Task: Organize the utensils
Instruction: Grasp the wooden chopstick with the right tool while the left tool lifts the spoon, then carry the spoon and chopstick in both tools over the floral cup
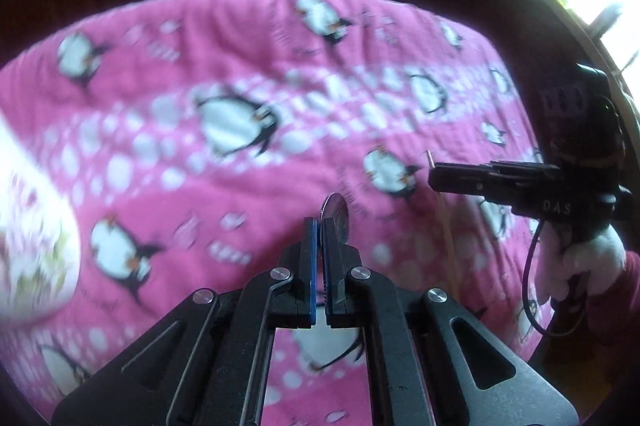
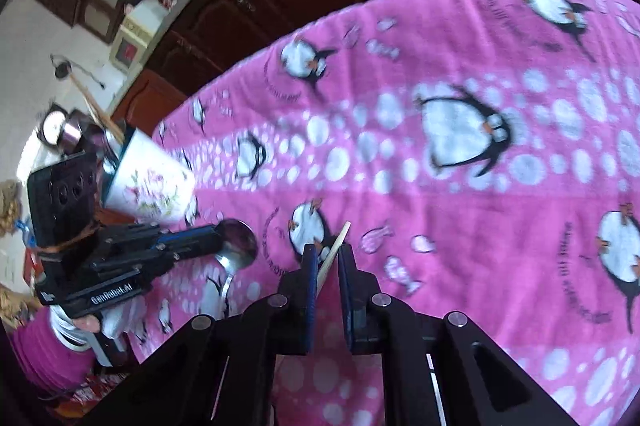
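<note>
So both grippers are over a surface covered in a bright pink penguin blanket (image 1: 280,38) with white dots.

The left gripper (image 1: 320,226) has its blue-padded fingers (image 1: 311,266) pinched all the way together on a metal spoon (image 1: 335,212). From the left wrist view you only see the shiny rounded bowl poking out past the fingertips, edge-on and tilted a bit right. The right wrist view shows it better: the spoon (image 2: 236,242) is polished steel with a dark reflective bowl, and its thin handle hangs down below the fingers, lifted off the blanket.

The right gripper (image 2: 327,256) is nearly closed on a pale wooden chopstick (image 2: 335,250). It's slim, light tan, square-cut at the tip, and it slants up and to the right out of the fingers, pressed against the left-hand pad, with a narrow gap to the other pad. In the left wrist view the same stick (image 1: 445,226) runs down from the right gripper's fingers (image 1: 452,178) as a thin pale line.

Behind the left gripper sits a white cup (image 2: 150,182) with a floral print, holding what looks like a few utensils; it's blurry, so I can't say which.
</note>
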